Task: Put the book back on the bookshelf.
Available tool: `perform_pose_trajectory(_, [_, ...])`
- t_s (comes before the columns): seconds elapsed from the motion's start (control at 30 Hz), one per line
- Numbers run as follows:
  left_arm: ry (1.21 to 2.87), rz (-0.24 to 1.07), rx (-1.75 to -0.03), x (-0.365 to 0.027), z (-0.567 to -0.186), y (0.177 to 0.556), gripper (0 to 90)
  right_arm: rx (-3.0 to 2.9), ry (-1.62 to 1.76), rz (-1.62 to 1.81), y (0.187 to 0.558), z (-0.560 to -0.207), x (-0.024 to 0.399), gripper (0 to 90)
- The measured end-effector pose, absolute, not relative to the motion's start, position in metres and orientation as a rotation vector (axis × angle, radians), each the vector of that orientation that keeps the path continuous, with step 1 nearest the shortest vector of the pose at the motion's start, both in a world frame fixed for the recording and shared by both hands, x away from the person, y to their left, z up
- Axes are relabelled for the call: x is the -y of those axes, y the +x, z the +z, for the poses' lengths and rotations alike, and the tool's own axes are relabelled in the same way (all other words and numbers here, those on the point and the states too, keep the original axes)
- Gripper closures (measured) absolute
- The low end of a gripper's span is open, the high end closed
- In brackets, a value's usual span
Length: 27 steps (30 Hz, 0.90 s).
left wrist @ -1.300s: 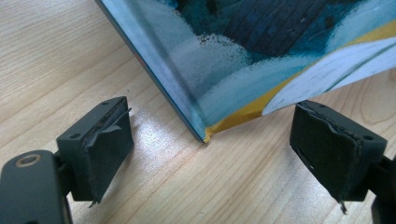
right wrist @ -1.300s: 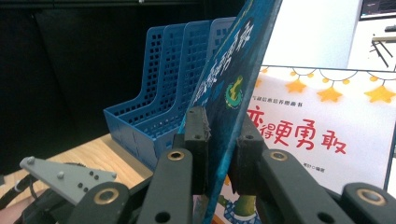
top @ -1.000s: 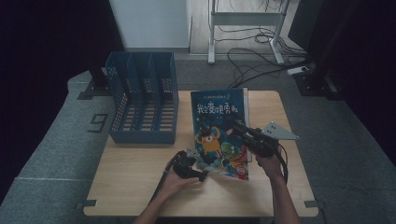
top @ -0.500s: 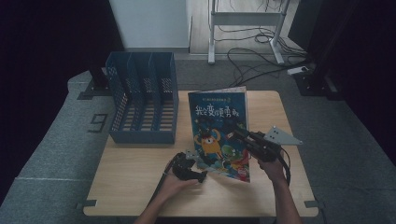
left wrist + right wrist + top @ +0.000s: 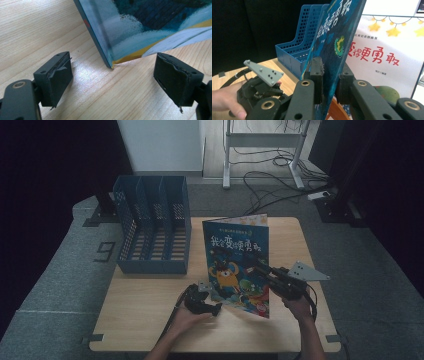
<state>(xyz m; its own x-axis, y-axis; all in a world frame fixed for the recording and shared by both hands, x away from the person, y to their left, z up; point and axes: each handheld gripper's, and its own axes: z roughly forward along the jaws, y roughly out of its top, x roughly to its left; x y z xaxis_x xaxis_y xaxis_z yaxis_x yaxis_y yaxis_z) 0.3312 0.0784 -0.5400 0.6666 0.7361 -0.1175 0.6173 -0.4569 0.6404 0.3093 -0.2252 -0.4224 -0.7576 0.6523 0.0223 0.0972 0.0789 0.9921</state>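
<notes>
A picture book with a dark blue cover stands tilted on its lower edge on the wooden table. My right gripper is shut on its right edge. In the right gripper view, both jaws of the right gripper press on the cover of the book. My left gripper lies on the table at the book's lower left corner. In the left gripper view, the left gripper is open, and the corner of the book rests on the wood just beyond the jaws, touching neither.
A blue file holder with several slots stands at the table's back left, also seen as the file holder behind the book. The person's left hand and left gripper lie low at the left. Cables and a metal stand are on the floor beyond.
My right gripper has drawn a little toward the person and to the right with the book, whose lower edge has slid nearer. The left gripper has stayed put.
</notes>
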Motion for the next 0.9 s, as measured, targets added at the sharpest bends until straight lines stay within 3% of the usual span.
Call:
perform_pose_trajectory(0.33, [2.048,0.303,-1.029,-0.089,-0.525,0.331,20.8,-1.885,0.735,1.745,0.294,-0.433,0.23,77.2])
perform_pose_trajectory(0.9, [1.932,0.326,-0.917,-0.085,-0.482,0.335,21.2,-1.912,0.729,1.709,0.282,-0.444,0.243,74.0])
